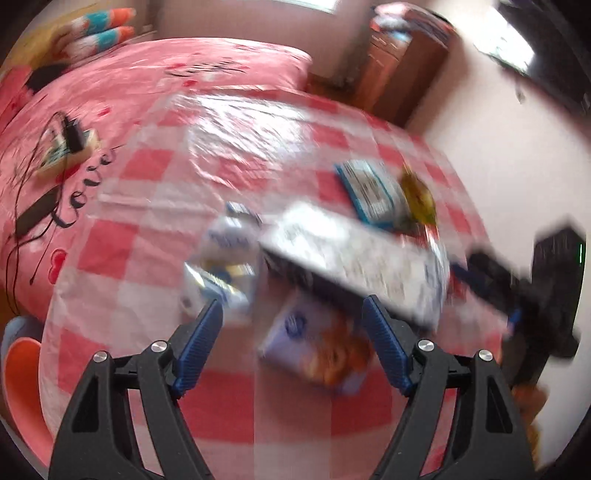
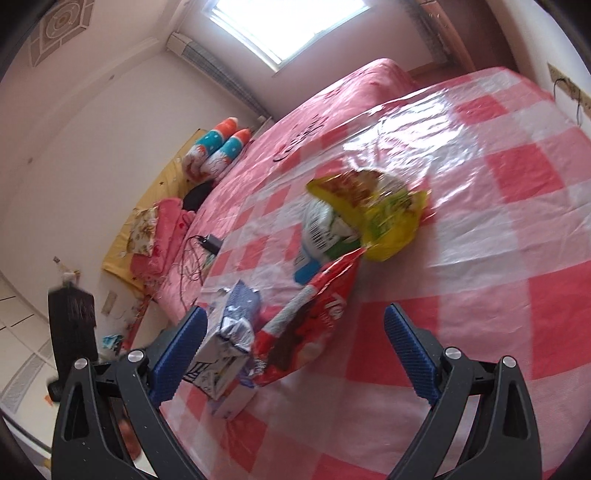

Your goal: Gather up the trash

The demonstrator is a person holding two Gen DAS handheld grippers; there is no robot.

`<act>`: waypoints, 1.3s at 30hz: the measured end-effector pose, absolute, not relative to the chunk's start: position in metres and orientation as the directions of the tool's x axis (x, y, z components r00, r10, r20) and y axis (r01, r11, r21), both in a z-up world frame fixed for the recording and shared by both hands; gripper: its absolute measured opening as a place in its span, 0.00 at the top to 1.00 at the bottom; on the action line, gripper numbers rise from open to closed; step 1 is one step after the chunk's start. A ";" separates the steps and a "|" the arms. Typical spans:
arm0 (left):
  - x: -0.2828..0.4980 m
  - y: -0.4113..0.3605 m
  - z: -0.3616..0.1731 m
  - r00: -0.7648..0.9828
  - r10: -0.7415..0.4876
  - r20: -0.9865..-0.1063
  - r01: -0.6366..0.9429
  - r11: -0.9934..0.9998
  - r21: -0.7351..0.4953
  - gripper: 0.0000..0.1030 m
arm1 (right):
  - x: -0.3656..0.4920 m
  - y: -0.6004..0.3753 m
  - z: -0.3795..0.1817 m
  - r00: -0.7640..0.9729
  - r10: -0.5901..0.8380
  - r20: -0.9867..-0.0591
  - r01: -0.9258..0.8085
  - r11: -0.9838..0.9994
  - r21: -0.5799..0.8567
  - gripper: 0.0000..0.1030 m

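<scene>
Approach step of the collecting, by judgement — nothing gripped yet. Left claw [image 1: 291, 321] spread wide and empty, hanging above the desk [image 1: 155, 229]; between its blue pads, lower down, a flat purple-and-orange packet [image 1: 317, 350], blurred. Just left of the left pad, a crumpled blue-white wrapper [image 1: 221, 269]. A little beyond, a large white printed sheet or box [image 1: 354, 254], tilted, too smeared to tell if lying or lifted. Right claw [image 2: 295, 350] also spread wide, gripping nothing; a white-and-blue carton [image 2: 225, 354] touching or just beside its left pad, a red snack bag [image 2: 306, 325] lying between the pads but not pressed. Further out, a yellow snack bag [image 2: 376, 214] over a white-blue packet [image 2: 321, 236].

Next move, as judged: lower one claw over a single piece, close on a thin edge without pinching the slippery plastic cover beneath. Crinkled foil likely to slide — a firm, centred pinch needed.

Desk cover: red-and-white checks, glossy, wrinkled. Behind it, a bed with a pink sheet [image 1: 155, 81], a charger with cables [image 1: 74, 134] on it, striped pillows [image 2: 218, 147] at its head. Wooden cabinet [image 1: 402, 70] in the corner, bright window [image 2: 291, 22] farthest.
</scene>
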State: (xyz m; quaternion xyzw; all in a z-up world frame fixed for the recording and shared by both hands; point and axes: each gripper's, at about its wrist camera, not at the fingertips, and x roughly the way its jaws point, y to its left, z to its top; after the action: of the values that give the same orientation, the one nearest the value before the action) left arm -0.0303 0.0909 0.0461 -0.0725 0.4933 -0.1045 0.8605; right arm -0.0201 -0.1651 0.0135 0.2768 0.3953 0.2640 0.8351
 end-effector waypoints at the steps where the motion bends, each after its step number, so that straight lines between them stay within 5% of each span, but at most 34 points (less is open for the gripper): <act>1: -0.031 0.087 0.043 0.486 -0.253 -0.836 0.130 0.968 -0.217 0.24 | -0.019 -0.163 0.014 0.546 0.662 -0.514 -0.225 0.706 0.671 0.08; 19: -0.040 0.059 0.011 0.434 -0.318 -0.843 0.354 0.921 -0.165 0.22 | -0.013 -0.156 0.007 0.521 0.670 -0.529 -0.209 0.701 0.682 0.28; 39: -0.045 0.057 0.011 0.507 -0.248 -0.826 0.257 0.958 -0.131 0.27 | -0.011 -0.137 0.007 0.530 0.592 -0.607 -0.207 0.785 0.584 0.48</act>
State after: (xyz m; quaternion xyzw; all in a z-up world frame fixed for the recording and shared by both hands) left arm -0.0449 0.0566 0.0109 0.0043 0.4748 -0.1454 0.8680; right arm -0.0113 -0.1373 0.0067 0.2271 0.4230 0.2365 0.8448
